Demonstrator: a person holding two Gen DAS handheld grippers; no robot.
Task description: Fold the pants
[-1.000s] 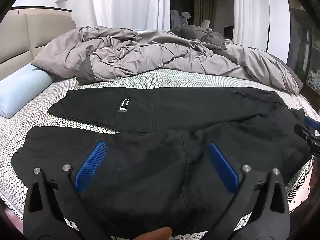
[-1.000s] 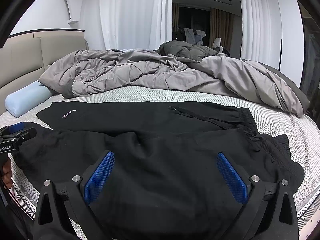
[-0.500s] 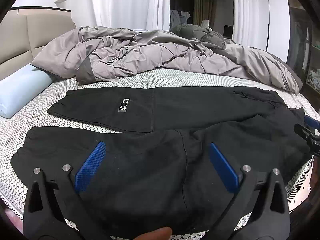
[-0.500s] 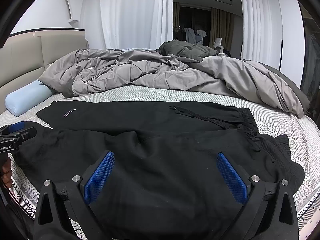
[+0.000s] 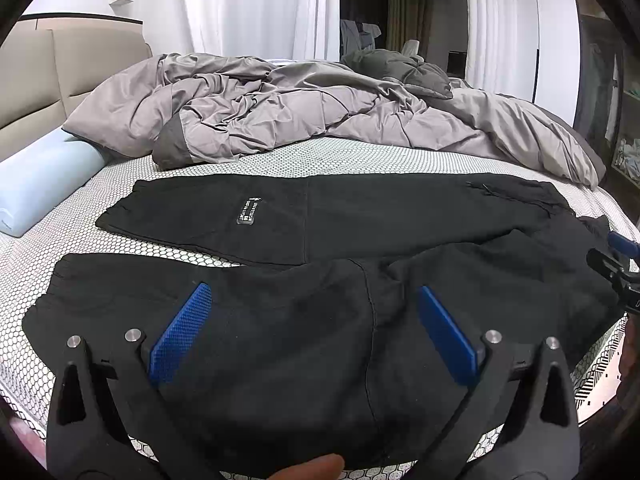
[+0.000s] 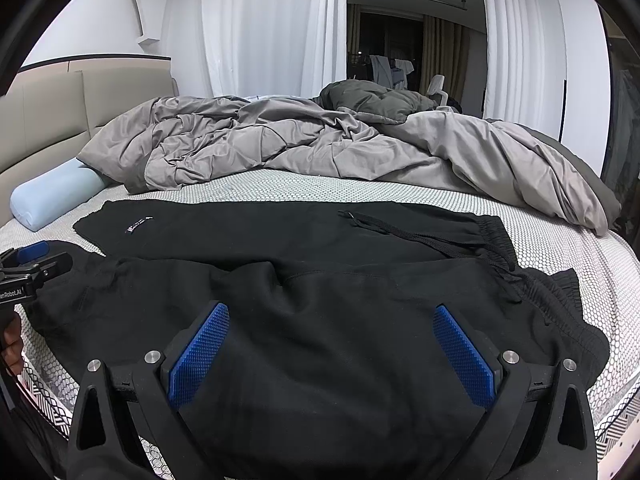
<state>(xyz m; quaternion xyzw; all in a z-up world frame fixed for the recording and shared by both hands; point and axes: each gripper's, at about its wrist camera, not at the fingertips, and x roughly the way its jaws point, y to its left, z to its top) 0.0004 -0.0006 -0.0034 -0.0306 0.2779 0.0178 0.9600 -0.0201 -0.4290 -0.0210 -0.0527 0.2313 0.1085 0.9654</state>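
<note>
Claw (image 6: 331, 346) gapes over black pants (image 6: 320, 320); neighbouring handle reads "enRobot.AI" (image 6: 12, 293).

Pants (image 5: 320, 320) label (image 5: 249, 213) text illegible

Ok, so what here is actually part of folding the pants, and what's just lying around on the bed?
Part of the job:
black pants
left gripper, open
right gripper, open

Just lying about:
grey duvet
light blue bolster pillow
dark cushion
</note>
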